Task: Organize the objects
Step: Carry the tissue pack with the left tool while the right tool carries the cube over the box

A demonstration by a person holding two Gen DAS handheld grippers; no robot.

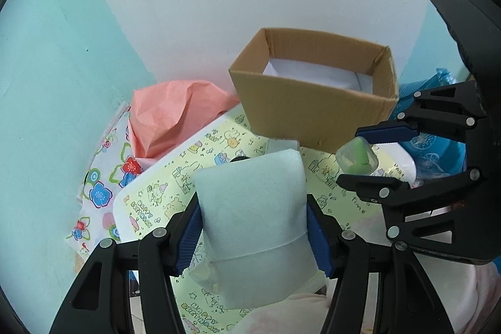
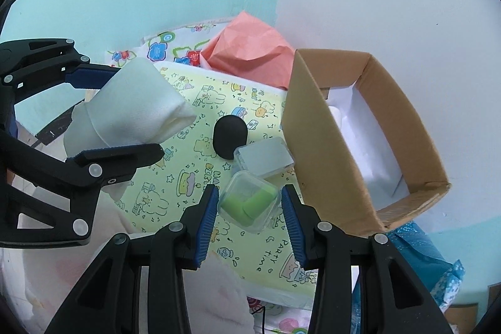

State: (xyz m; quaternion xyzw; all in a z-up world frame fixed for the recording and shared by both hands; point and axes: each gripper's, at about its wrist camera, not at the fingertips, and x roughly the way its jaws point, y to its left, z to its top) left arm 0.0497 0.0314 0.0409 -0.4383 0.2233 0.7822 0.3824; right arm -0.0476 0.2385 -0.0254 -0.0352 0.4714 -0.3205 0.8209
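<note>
My left tool (image 1: 253, 235) grips a pale foam pad (image 1: 250, 208) between its jaws, held up above the party-print sheet (image 1: 175, 187), while my right tool (image 2: 249, 218) brackets a small clear case with green pieces (image 2: 249, 201), and I cannot tell whether its pads actually press the case or sit just beside it. The cardboard box (image 1: 313, 102) stands open at the far right of the sheet, so I judge the best course is to carry the foam pad over the near wall, clear of the rim, and release low inside. A second clear case (image 2: 264, 160) and a black lump (image 2: 230, 135) lie just beyond, so I would lift the right load straight up.
</note>
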